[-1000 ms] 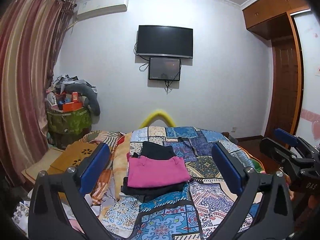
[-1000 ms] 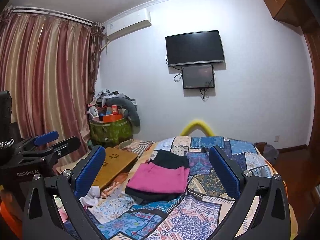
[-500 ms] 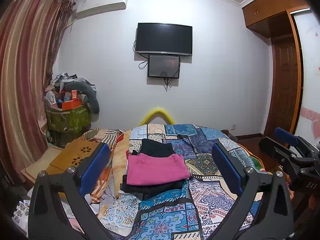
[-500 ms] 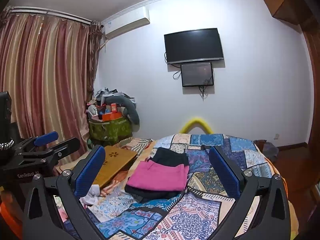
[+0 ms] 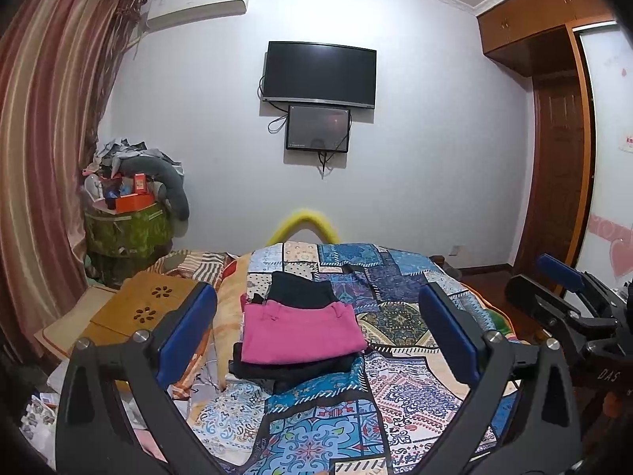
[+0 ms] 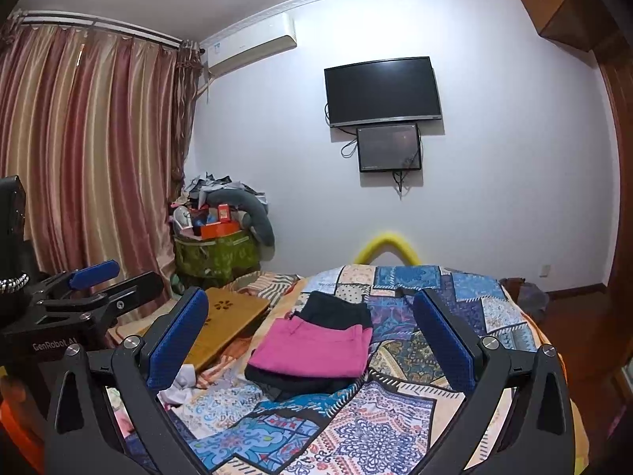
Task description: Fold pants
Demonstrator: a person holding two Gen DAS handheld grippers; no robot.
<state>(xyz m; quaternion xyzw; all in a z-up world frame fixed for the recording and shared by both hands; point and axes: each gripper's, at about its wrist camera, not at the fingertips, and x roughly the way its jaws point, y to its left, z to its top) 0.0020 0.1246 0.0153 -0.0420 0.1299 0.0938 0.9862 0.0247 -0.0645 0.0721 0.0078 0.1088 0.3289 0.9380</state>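
Nearest the camera, the left gripper is held above the bed with its blue-padded fingers spread wide and nothing between them. The right gripper is likewise spread wide and empty; in the left wrist view it appears side-on at the right edge, level with the left one and apart from it. Below both lies the patchwork quilt that covers the bed. On the quilt, left of its middle, rests the stack of folded pants: a pink pair lies flat on top, a dark pair shows beneath its near edge, and a second dark piece lies just beyond the pink one, touching it. Neither gripper touches the stack. Left of the bed sits a wooden board with flower-shaped cut-outs. Farther back stands a green bin heaped with clutter, beside striped curtains. On the far wall hang a television, a smaller screen just beneath it, and an air conditioner at upper left.
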